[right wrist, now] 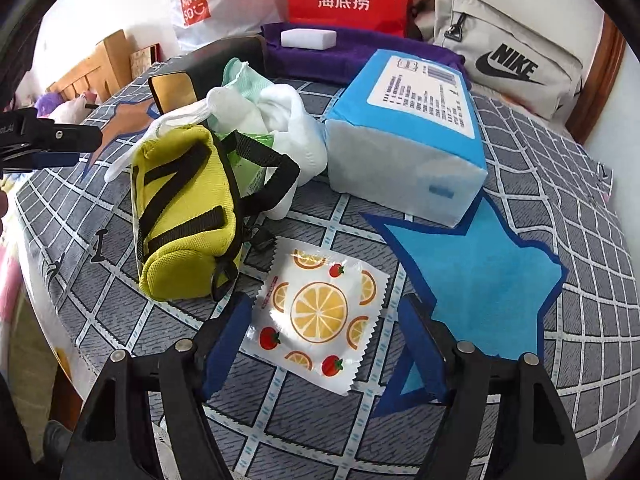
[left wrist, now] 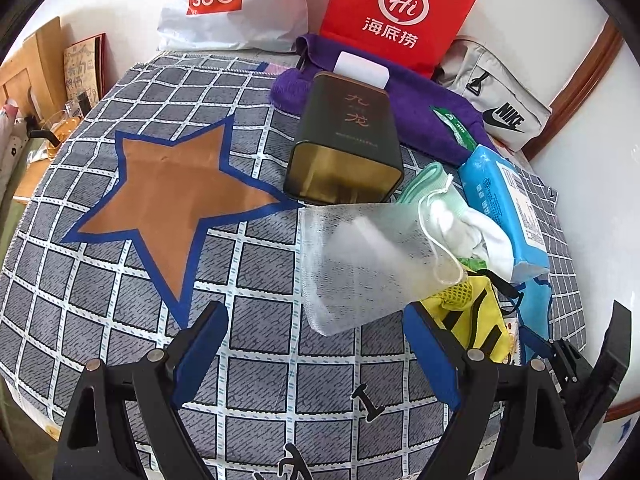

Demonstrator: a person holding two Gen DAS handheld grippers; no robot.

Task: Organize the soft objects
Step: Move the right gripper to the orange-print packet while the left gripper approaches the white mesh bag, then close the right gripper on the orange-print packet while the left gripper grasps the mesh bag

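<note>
Grey checked cloth (left wrist: 260,360) over the surface, an orange star (left wrist: 168,200) printed on one side, a blue star (right wrist: 488,292) on the other. White wall behind, with a Miniso bag (left wrist: 228,4), red bag (left wrist: 400,12) and grey Nike pouch (right wrist: 504,64) lined along the back edge.

Soft things heaped near the middle. Mesh bag (left wrist: 360,264), translucent white with a drawstring mouth, lying flat just ahead of the left gripper (left wrist: 316,352), its mouth against the heap. Pale green cloth (right wrist: 244,80) and white cloth (right wrist: 288,120) bunched together behind it. Yellow pouch (right wrist: 180,208) with black straps resting on its side, touching the white cloth. Blue tissue pack (right wrist: 408,136) just beside the white cloth, one end overlapping the blue star. Fruit-print sachet (right wrist: 320,312), flat, with orange slices and strawberries, lying alone in front of the pouch. Purple towel (left wrist: 420,104) at the back, a white block (right wrist: 308,38) on top. Dark tin (left wrist: 348,140) tipped on its side, open end toward the left camera, touching the towel.

Left gripper low over the cloth, jaws wide, holding nothing, the mesh bag's near end just beyond the tips. Right gripper (right wrist: 324,344) also low, jaws wide and straddling the sachet's near half, blue pads (right wrist: 224,344) apart from its edges.
</note>
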